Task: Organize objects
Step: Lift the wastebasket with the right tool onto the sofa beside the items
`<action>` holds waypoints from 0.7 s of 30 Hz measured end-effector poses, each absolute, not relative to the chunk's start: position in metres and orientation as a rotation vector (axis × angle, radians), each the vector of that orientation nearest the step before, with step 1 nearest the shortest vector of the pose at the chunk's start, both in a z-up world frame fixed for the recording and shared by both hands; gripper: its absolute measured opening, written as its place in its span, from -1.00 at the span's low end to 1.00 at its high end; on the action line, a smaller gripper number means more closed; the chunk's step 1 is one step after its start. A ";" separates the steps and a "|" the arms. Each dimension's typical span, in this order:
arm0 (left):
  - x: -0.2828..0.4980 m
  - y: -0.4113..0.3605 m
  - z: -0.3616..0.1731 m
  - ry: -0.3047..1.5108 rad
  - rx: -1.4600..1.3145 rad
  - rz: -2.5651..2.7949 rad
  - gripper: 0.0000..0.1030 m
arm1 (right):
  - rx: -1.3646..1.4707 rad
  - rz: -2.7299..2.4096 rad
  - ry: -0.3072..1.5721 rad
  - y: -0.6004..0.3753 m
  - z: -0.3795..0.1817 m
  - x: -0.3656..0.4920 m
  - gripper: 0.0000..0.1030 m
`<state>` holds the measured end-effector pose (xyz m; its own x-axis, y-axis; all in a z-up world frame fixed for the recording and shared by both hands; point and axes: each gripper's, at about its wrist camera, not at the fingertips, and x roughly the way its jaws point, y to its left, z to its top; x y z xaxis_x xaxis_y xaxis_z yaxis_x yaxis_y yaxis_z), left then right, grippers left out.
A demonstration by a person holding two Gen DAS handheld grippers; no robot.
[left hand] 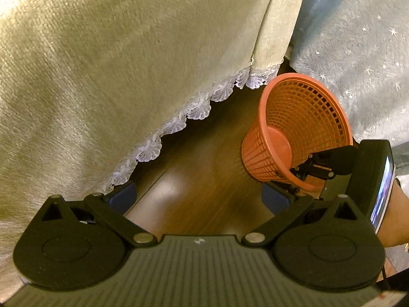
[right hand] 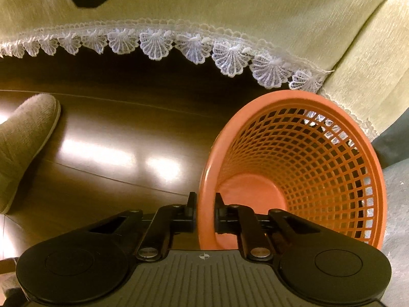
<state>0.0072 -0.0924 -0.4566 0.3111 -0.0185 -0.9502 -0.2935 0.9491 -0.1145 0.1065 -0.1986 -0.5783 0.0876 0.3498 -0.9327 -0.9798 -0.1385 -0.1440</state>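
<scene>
An empty orange plastic mesh basket [right hand: 319, 168] stands on the dark wooden floor, against a pale cloth with lace trim. My right gripper [right hand: 205, 212] is shut on the basket's near rim, one finger outside the wall and one inside. The left wrist view shows the same basket [left hand: 301, 128] at the right, with the right gripper [left hand: 313, 170] clamped on its rim. My left gripper [left hand: 200, 198] hangs open over bare floor to the left of the basket, with nothing between its blue-padded fingers.
A pale yellow-green cloth [left hand: 115, 76] with white lace edging [right hand: 179, 43] hangs down to the floor behind. A blue-grey starred fabric [left hand: 358, 51] lies right of the basket. A person's grey slipper [right hand: 23, 143] rests on the wooden floor [right hand: 115, 138] at the left.
</scene>
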 end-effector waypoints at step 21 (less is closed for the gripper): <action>0.012 -0.090 -0.440 1.225 -0.298 0.167 0.97 | -1.184 1.355 0.731 -0.194 -0.561 0.096 -0.85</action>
<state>0.0118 -0.0902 -0.4401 0.3330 -0.0336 -0.9423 -0.2849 0.9491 -0.1345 0.0958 -0.1944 -0.5612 0.1431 0.3376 -0.9303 -0.9629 -0.1699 -0.2097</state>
